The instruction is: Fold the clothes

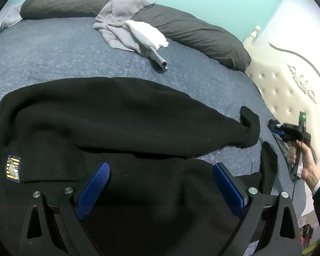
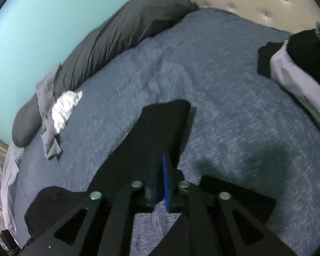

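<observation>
Across the lower half of the left wrist view, a black knit garment (image 1: 121, 117) lies spread on the blue woven bedspread (image 1: 53, 51); sewn patch (image 1: 13, 168) at lower left, blue with yellow marks, unreadable. Left gripper (image 1: 161, 183): ribbed blue pads wide apart, over the cloth. Right gripper (image 2: 160, 170): jaws nearly together; cannot tell whether they pinch the black fabric beyond them. Upper centre: crumpled grey clothes (image 1: 119, 21), white cloth (image 1: 148, 33), dark pillows (image 1: 194, 34). Tufted headboard (image 1: 275, 85) at right.
</observation>
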Demonstrator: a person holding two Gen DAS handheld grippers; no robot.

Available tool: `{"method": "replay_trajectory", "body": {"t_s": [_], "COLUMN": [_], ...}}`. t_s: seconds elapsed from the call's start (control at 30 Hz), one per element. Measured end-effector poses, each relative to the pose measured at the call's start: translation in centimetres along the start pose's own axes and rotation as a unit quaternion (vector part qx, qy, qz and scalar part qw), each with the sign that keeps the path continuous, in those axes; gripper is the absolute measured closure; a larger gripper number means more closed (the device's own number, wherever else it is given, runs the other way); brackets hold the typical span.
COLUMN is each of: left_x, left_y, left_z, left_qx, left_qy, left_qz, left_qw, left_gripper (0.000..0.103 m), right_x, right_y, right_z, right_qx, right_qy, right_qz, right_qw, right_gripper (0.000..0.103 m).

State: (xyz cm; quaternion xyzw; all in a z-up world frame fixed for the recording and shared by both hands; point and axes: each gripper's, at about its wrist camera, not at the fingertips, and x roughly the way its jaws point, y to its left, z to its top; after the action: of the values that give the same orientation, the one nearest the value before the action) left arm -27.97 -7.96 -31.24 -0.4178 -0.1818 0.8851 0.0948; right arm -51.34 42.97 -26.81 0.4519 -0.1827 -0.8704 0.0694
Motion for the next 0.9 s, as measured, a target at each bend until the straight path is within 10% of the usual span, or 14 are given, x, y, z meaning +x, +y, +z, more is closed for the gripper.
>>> {"method": "replay_trajectory", "body": {"t_s": [0.07, 0.8, 0.9], "left_x": [0.1, 0.7, 0.7], "left_y": [-0.1, 0.3, 0.5], "left_z": [0.0, -0.3, -0.2], "left_qx": [0.002, 0.003, 0.001], "left_qy": [0.001, 0.011, 0.012], "left_qz": [0.000, -0.006, -0.006], "left_qw": [1.0000, 0.9999, 0.9999], "left_gripper": [0.004, 0.004, 0.004], "right_x": [1.0, 12.9, 13.3], "right_y": [1.0, 10.9, 10.5], "right_z": [0.1, 1.4, 1.3], "right_qx": [-0.005, -0.133, -0.133], "right_qy": [0.012, 0.120, 0.122], "right_qz": [-0.003, -0.177, -0.181], "right_qw": [1.000, 0.968, 0.967], "right_gripper": [0.065, 0.063, 0.092]}}
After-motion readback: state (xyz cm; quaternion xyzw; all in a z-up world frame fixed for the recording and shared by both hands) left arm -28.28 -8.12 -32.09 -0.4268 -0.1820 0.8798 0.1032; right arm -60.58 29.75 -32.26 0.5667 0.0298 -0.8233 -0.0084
